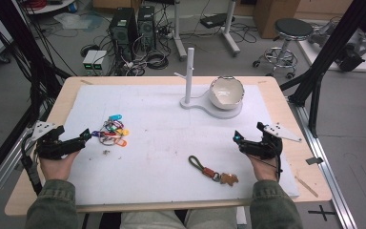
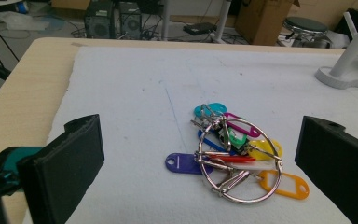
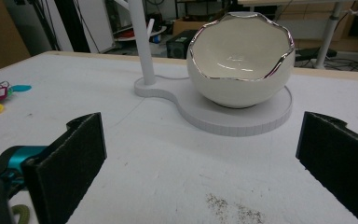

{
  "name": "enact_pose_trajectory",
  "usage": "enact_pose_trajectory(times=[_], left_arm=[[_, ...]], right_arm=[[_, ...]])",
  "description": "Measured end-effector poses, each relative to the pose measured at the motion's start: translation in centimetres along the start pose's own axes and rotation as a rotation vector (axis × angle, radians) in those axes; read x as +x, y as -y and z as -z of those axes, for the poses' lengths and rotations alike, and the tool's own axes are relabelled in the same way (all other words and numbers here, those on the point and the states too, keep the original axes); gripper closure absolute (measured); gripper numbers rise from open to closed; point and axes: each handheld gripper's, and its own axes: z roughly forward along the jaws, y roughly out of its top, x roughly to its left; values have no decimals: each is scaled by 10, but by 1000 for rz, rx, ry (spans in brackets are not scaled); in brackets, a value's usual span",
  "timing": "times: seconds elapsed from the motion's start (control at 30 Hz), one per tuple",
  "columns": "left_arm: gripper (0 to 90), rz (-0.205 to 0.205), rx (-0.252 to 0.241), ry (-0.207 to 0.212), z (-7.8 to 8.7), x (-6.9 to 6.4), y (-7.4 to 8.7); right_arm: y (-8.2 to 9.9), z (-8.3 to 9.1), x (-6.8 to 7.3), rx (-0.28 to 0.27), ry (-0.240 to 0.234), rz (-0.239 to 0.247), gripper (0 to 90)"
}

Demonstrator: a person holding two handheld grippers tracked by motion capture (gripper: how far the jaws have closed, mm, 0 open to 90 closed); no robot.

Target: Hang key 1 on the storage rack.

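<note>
Just ahead of the left gripper (image 1: 86,135), whose jaws stand wide apart, a bunch of coloured key tags on a metal ring (image 2: 235,158) lies in its path, with bare white mat (image 1: 162,138) beyond. Ahead of the right gripper (image 1: 236,138), also wide open, the mat is bare up to the egg-shaped white bowl (image 3: 240,63) and upright white post (image 3: 142,42) on their stand. A green-looped keychain (image 1: 212,171) lies on the mat between the two grippers, nearer the right one.

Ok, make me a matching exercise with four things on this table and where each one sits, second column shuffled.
Things:
1. bunch of coloured key tags
2. egg-shaped bowl
3. olive strap keychain
4. white post

Places:
A. on the round end of the white stand
B. just ahead of the left hand-held gripper
C. upright, left of the bowl
D. near the front edge, left of the right hand-held gripper

Pairs: 1-B, 2-A, 3-D, 4-C
</note>
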Motion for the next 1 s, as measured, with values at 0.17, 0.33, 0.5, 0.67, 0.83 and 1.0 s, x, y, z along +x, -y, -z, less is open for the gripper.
enact_pose_trajectory(times=[0.17,0.33,0.5,0.67,0.83,1.0], left_arm=[[17,-3,7,6,-1,-1,0],[17,-1,7,5,-1,-1,0],[17,3,9,6,-2,0,0],[17,4,8,6,-2,0,0],[17,6,5,11,-1,0,0],[17,6,7,12,-2,1,0]], right_arm=[[0,0,0,-1,-2,9,6],[0,-1,2,19,-29,2,6],[-2,-4,7,69,-79,21,7],[-5,-7,16,122,-119,43,7],[-6,-10,25,195,-154,70,7],[-5,-13,30,253,-180,87,7]])
